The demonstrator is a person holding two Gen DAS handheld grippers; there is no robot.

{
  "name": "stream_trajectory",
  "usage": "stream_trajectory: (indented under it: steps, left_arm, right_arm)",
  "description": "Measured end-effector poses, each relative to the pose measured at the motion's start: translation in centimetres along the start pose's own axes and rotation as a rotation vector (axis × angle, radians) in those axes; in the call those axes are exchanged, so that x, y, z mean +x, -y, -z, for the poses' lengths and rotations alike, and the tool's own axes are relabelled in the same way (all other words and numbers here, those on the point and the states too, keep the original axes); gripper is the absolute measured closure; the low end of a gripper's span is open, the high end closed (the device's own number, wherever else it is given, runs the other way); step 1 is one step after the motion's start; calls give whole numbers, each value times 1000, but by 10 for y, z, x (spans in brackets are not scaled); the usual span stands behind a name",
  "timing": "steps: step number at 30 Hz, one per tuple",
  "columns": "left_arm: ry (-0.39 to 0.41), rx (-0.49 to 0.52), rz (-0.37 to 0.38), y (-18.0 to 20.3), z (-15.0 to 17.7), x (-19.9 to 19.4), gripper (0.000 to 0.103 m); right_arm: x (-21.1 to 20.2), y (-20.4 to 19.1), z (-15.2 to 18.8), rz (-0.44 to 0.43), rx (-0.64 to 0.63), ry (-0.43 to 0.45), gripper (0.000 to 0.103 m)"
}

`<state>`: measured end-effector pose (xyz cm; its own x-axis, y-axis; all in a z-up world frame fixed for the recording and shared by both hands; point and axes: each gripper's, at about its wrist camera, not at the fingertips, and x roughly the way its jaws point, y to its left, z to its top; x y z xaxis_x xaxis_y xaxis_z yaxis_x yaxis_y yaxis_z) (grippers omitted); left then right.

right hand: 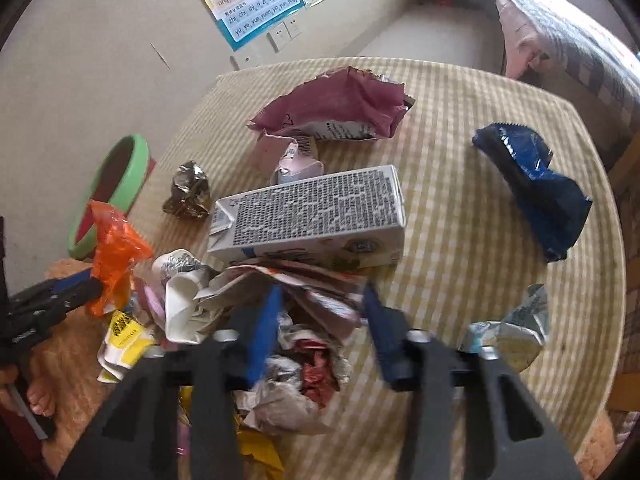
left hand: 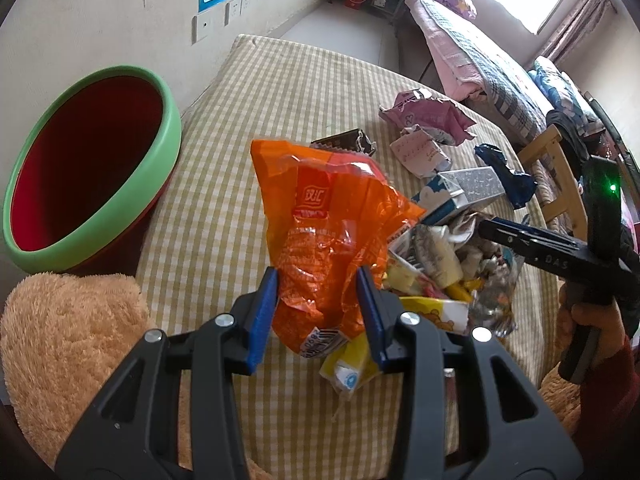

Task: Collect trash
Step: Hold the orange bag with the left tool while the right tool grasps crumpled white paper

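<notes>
Blue pads [left hand: 266, 312] of the left gripper [left hand: 316, 276] are squeezed tight on the bottom part of an orange bag [left hand: 328, 216]. The bag is crinkly and stands up from the pads, on the near left side of the milk carton [right hand: 312, 208].

Just below the orange bag, a yellow packet [left hand: 348, 364] lies on the checked cloth [left hand: 280, 92].

The right gripper [right hand: 323, 288] points down into a pile of scrunched wrappers [right hand: 304, 360], right in front of the milk carton. Its jaws are partly open with wrappers between them. This view is blurry, so I cannot tell if the pads are pressing on any of them.

The milk carton lies on its side in the middle of the cloth. A torn pink bag [right hand: 340, 104] lies behind the carton. A blue bag [right hand: 536, 192] lies well off to the carton's right. A dark foil ball [right hand: 188, 196] sits just left of the carton. A squashed little carton [right hand: 512, 336] lies to the near right of the milk carton.

Far left of the carton, at the edge of the cloth, is a red bin with a green rim [left hand: 172, 128], tipped so its open mouth shows. A fuzzy tan blanket [left hand: 68, 320] is on the near side of the bin.
</notes>
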<state>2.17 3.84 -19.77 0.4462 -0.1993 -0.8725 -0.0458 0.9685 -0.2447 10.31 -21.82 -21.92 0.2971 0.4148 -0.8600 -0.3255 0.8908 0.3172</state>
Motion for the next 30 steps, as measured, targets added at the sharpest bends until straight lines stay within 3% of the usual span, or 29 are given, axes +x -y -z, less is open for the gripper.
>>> stream_trajectory:
  steps: [5, 11, 15, 17, 18, 23, 28, 30]
  left_arm:
    - [15, -10, -12, -4, -1, -4, 64]
    - [38, -24, -16, -8, -4, -10, 64]
    - [38, -25, -12, -8, -5, -9, 64]
    - [38, -28, -10, -9, -5, -9, 64]
    - [37, -29, -10, -9, -5, -9, 64]
    - [41, -29, -11, -8, -5, -10, 65]
    - [50, -22, -10, -6, -6, -16, 64]
    - [50, -20, -12, -6, -5, -17, 64]
  right_arm:
    - [-20, 11, 2, -47, 80, 59, 91]
    - [-49, 8, 2, -28, 93, 122, 93]
    - [-44, 0, 9, -20, 20, 16, 85]
    - [-41, -3, 10, 34, -29, -4, 57]
    - [-38, -5, 11, 58, -46, -9, 54]
    - [-22, -3, 0, 76, -113, -29, 50]
    - [7, 8, -7, 13, -141, -73, 48]
    - [15, 9, -5, 2, -144, -106, 60]
